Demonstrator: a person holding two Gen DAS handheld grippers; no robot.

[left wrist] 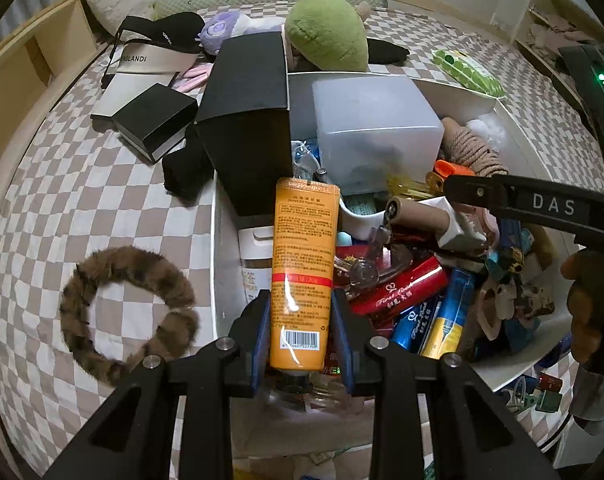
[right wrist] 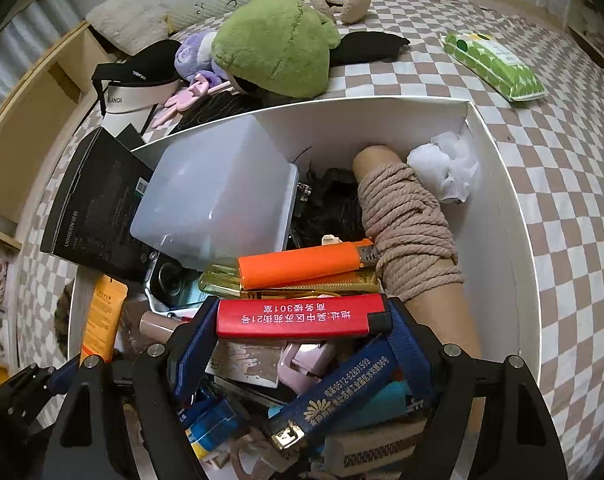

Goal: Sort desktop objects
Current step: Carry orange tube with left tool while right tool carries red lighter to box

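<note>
Orange cream tube (left wrist: 304, 276) pointed lengthwise away from the left tool (left wrist: 302, 326), clamped near its cap above the white box (left wrist: 518, 148), while the right tool (right wrist: 302, 332) gripped a red lighter (right wrist: 302, 317) crosswise.

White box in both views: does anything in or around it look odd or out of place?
The white box is heaped with jumbled items. A black carton leans askew over its left wall. Otherwise both grips look tidy: left gripper on the orange tube, right gripper on the red lighter.
</note>
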